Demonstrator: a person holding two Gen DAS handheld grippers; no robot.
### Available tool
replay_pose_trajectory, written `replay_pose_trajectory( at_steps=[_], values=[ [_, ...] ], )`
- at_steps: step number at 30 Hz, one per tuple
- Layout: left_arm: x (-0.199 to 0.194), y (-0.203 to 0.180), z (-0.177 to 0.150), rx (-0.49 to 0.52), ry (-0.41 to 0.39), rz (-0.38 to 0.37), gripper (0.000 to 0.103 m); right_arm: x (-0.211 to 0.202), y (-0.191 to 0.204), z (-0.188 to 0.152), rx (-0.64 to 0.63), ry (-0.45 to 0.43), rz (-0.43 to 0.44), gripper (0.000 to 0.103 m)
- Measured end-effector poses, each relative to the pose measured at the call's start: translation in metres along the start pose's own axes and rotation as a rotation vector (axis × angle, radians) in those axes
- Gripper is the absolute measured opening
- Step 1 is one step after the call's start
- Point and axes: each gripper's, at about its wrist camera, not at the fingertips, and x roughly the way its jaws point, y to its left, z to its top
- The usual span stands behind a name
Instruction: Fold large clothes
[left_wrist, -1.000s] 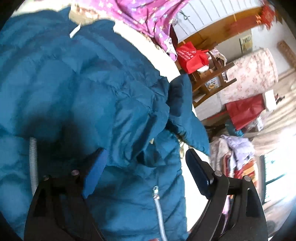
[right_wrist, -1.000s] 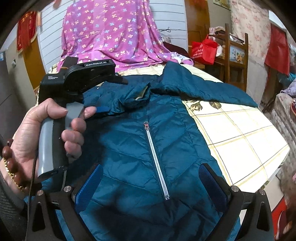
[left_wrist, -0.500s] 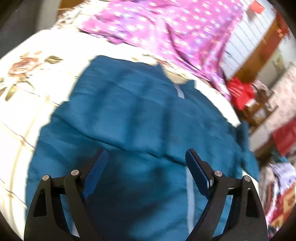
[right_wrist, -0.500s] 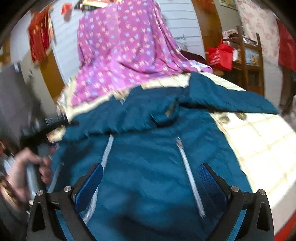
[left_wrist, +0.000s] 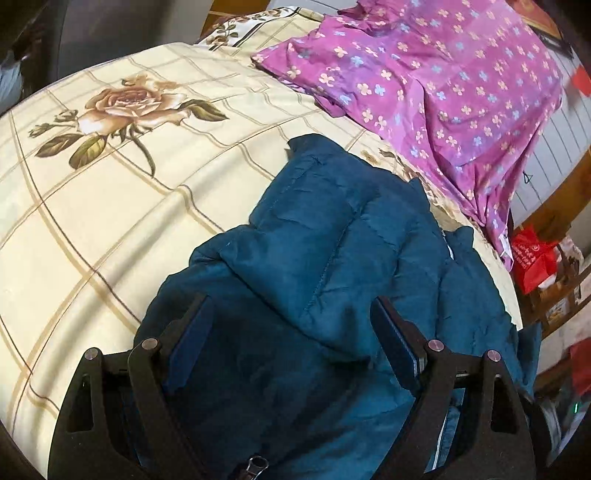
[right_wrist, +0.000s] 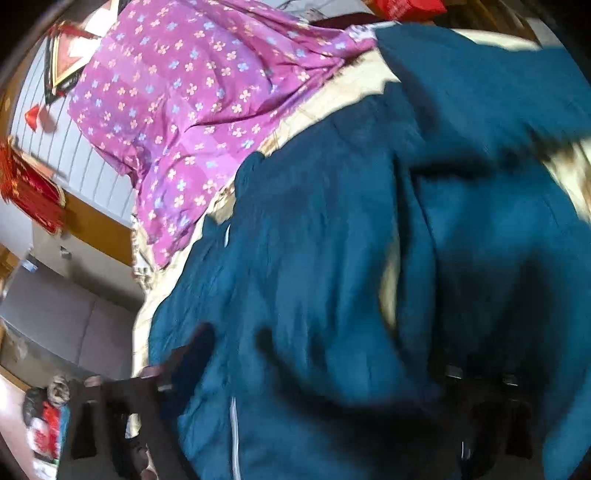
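A teal puffer jacket (left_wrist: 332, 258) lies on a cream bed sheet (left_wrist: 110, 206) printed with roses, one sleeve folded back across its body. My left gripper (left_wrist: 293, 332) hovers just over the jacket's near part, open, with both blue pads free. In the blurred right wrist view the jacket (right_wrist: 351, 221) fills most of the picture. My right gripper (right_wrist: 325, 362) is pushed into it and its jaws are closing, with bunched teal fabric between them. One of its fingers (right_wrist: 192, 350) shows at the left; the other is hidden under cloth.
A purple flowered cloth (left_wrist: 424, 92) lies across the far side of the bed, just beyond the jacket. Bare sheet spreads to the left of the jacket. A red bag (left_wrist: 532, 258) and wooden furniture stand past the bed's right edge.
The left view swung from the jacket's front to its left side, where a sleeve now lies folded over. The right gripper dropped and rolled into the jacket, and fabric now bunches between its fingers.
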Motion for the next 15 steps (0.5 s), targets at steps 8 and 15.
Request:
replay_pose_trajectory(
  at_steps=[8,15],
  values=[
    [0.001,0.003,0.005,-0.024,-0.002,0.027,0.086,0.026,-0.015,0.061,-0.13,-0.016,-0.087,0.028],
    [0.008,0.0,0.004,0.006,0.003,0.042,0.086,-0.014,-0.059,0.061,0.08,-0.05,0.102,0.042]
  ],
)
